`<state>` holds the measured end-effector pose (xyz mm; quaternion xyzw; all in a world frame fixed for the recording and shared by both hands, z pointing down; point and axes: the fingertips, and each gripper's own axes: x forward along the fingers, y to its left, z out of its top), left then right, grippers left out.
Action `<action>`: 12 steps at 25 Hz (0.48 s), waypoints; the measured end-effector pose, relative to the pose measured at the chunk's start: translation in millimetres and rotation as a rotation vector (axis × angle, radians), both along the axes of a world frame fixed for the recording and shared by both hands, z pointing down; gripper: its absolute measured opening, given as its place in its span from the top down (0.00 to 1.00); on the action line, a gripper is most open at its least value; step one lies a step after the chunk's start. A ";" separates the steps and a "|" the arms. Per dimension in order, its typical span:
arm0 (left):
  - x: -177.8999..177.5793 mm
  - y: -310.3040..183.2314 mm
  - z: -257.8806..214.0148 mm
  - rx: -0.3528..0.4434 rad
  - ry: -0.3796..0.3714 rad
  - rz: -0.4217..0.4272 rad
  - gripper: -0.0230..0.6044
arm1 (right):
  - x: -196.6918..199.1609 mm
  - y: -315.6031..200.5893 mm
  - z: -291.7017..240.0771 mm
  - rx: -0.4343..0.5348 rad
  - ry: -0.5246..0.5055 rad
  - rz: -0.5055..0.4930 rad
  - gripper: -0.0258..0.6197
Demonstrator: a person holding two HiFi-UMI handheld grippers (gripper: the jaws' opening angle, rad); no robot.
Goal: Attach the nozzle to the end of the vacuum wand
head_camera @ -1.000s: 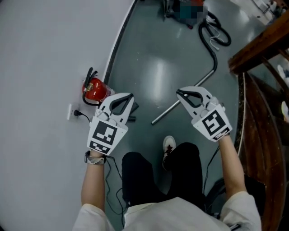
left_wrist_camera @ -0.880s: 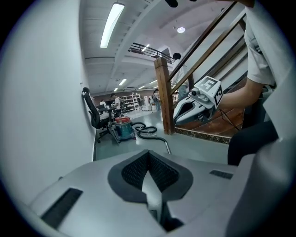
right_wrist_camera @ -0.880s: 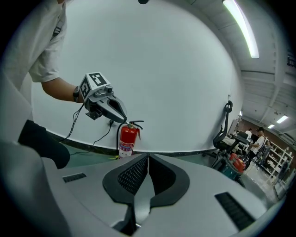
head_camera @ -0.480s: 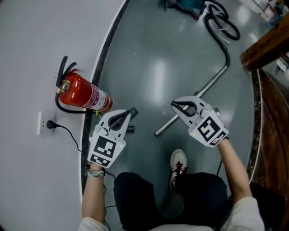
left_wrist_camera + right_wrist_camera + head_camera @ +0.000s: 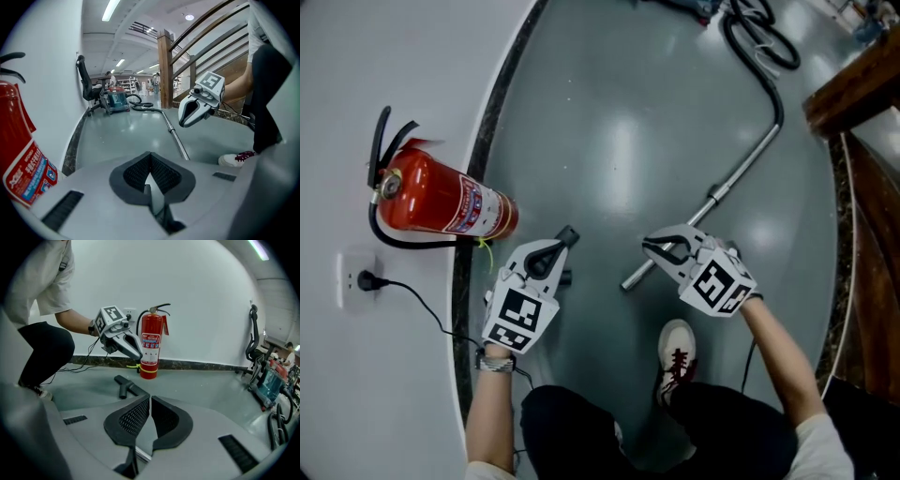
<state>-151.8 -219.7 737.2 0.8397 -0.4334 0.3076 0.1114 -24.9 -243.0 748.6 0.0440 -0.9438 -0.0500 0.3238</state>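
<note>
While both pairs of fingers are clenched on nothing, the left gripper (image 5: 560, 251) hangs over the black nozzle (image 5: 125, 386). The nozzle lies flat on the floor (image 5: 609, 159), and in the head view it is partly hidden by that gripper. The vacuum wand (image 5: 712, 197) also lies on the floor. Its long axis runs diagonally from its free end, just beside the right gripper (image 5: 648, 247), up and away towards the hose (image 5: 761, 70). That free end sits between the two grippers, near the nozzle but not touching it. By this layout the left hand is nearer the nozzle and the right is nearer the wand. The coming move probably depends on lining the nozzle's socket up with the wand's slanted axis.
</note>
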 end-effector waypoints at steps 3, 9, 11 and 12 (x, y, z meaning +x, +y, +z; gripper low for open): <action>0.3 1.0 20.1 -0.022 -0.030 0.023 0.96 | 6.6 7.0 24.4 -0.060 0.016 -0.021 0.91; 2.2 16.1 71.9 -0.117 -0.070 0.089 0.96 | 21.0 18.3 67.1 -0.133 0.063 -0.086 0.91; -0.2 20.0 81.1 -0.139 -0.076 0.083 0.96 | 24.0 20.2 80.3 -0.155 0.078 -0.101 0.91; -1.3 21.9 84.9 -0.147 -0.078 0.078 0.96 | 25.0 21.0 86.4 -0.160 0.085 -0.111 0.91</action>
